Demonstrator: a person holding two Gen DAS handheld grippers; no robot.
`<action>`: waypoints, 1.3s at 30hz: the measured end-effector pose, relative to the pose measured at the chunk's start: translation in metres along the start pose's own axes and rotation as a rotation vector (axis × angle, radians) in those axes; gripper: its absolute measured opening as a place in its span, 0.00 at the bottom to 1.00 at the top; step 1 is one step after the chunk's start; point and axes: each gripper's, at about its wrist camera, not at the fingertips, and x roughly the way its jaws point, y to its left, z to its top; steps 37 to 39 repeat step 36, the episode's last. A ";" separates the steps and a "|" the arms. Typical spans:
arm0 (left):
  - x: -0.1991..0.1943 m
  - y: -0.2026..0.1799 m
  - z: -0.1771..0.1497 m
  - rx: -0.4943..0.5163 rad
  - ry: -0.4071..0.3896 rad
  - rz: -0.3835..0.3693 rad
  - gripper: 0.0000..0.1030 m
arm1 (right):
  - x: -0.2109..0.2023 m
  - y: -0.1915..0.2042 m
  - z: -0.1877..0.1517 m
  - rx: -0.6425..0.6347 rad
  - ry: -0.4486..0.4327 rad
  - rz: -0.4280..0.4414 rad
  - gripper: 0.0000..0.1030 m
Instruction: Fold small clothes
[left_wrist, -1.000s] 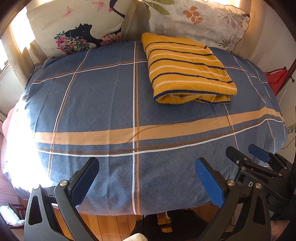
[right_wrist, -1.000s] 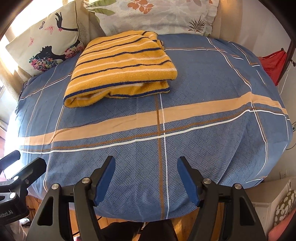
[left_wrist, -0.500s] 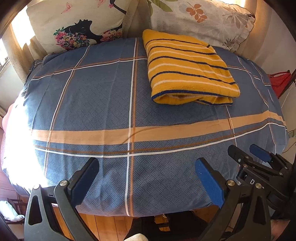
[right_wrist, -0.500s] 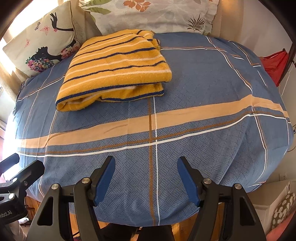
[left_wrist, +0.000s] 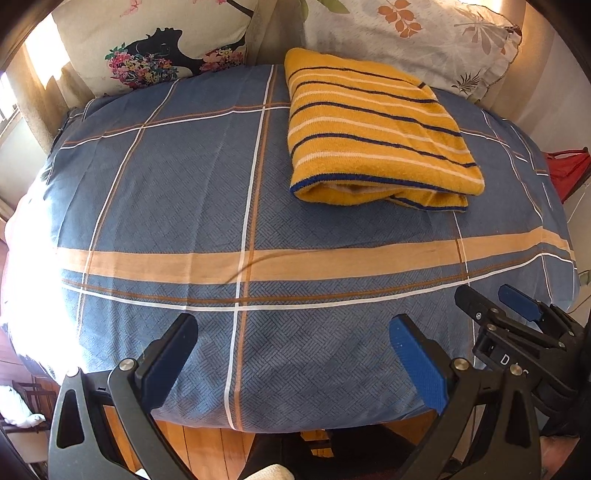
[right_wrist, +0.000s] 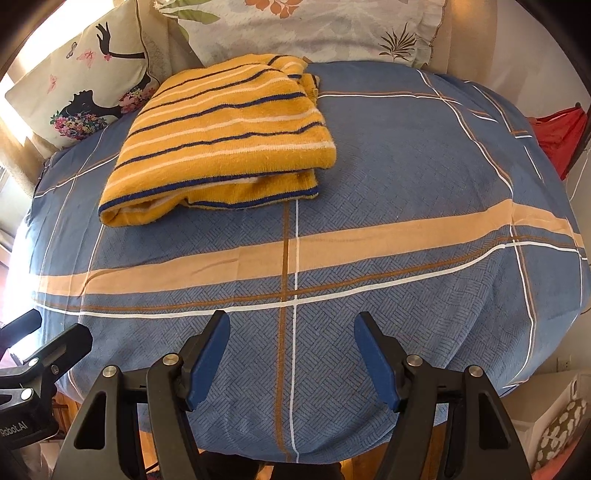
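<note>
A yellow striped garment (left_wrist: 373, 129) lies folded into a thick rectangle at the far side of the bed, near the pillows; it also shows in the right wrist view (right_wrist: 225, 136). My left gripper (left_wrist: 291, 354) is open and empty, low over the bed's near edge, well short of the garment. My right gripper (right_wrist: 291, 354) is open and empty too, beside the left one at the near edge. Each gripper shows at the side of the other's view: the right one (left_wrist: 513, 306) and the left one (right_wrist: 44, 332).
The bed has a blue cover (left_wrist: 221, 192) with orange and white stripes. Two printed pillows (left_wrist: 155, 40) (right_wrist: 306, 26) lean at the head. A red object (right_wrist: 557, 136) stands at the far right. A white box (right_wrist: 554, 424) sits on the floor at right. Wooden floor (left_wrist: 207, 446) lies below the near edge.
Both grippers have drifted slightly, so the bed and garment shift in view. The jaws stay open and empty. The garment has not moved.
</note>
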 end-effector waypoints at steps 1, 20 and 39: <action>0.001 -0.001 0.000 -0.004 0.003 0.002 1.00 | 0.001 -0.001 0.001 -0.004 0.000 0.002 0.72; 0.013 -0.010 0.008 -0.077 0.033 0.017 1.00 | 0.013 -0.004 0.025 -0.100 0.001 0.032 0.72; 0.026 -0.009 0.017 -0.123 0.067 0.019 1.00 | 0.028 0.000 0.039 -0.152 0.015 0.046 0.73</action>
